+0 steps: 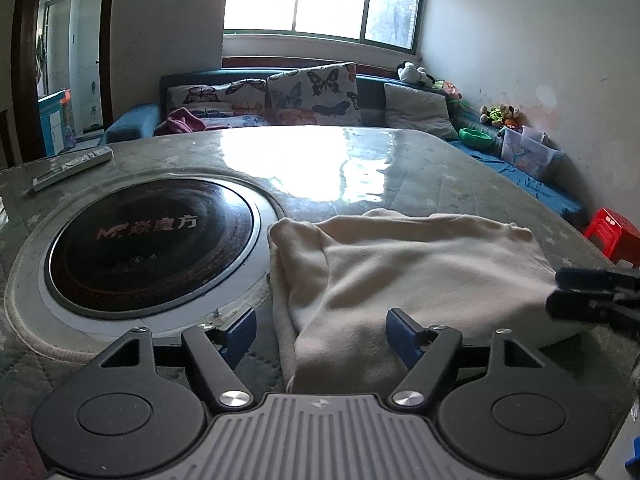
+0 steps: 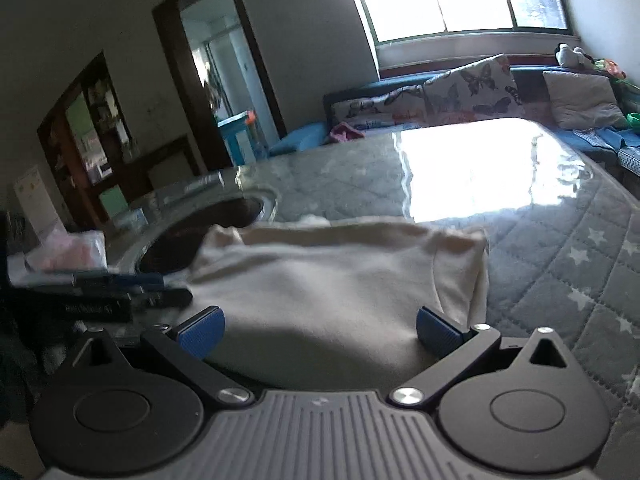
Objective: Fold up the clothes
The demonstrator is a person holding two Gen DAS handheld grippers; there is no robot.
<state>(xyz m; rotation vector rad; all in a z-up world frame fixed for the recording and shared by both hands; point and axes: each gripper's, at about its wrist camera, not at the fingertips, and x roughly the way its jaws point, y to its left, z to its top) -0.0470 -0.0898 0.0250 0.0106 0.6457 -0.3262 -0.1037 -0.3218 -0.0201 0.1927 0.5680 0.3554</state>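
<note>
A cream garment (image 1: 408, 276) lies folded in a flat bundle on the round table, right of the black cooktop. My left gripper (image 1: 322, 334) is open, its blue pads apart over the garment's near left edge. My right gripper (image 2: 320, 330) is open too, its pads spread over the near edge of the same garment (image 2: 320, 280). The right gripper also shows at the right edge of the left wrist view (image 1: 592, 296), and the left gripper shows at the left of the right wrist view (image 2: 132, 292), blurred.
The table (image 1: 400, 168) has a grey quilted star cover under clear plastic. A round black induction cooktop (image 1: 152, 240) sits in its middle. A remote control (image 1: 72, 168) lies at the far left. A sofa with butterfly cushions (image 1: 312, 96) stands behind. A red stool (image 1: 612, 236) stands at the right.
</note>
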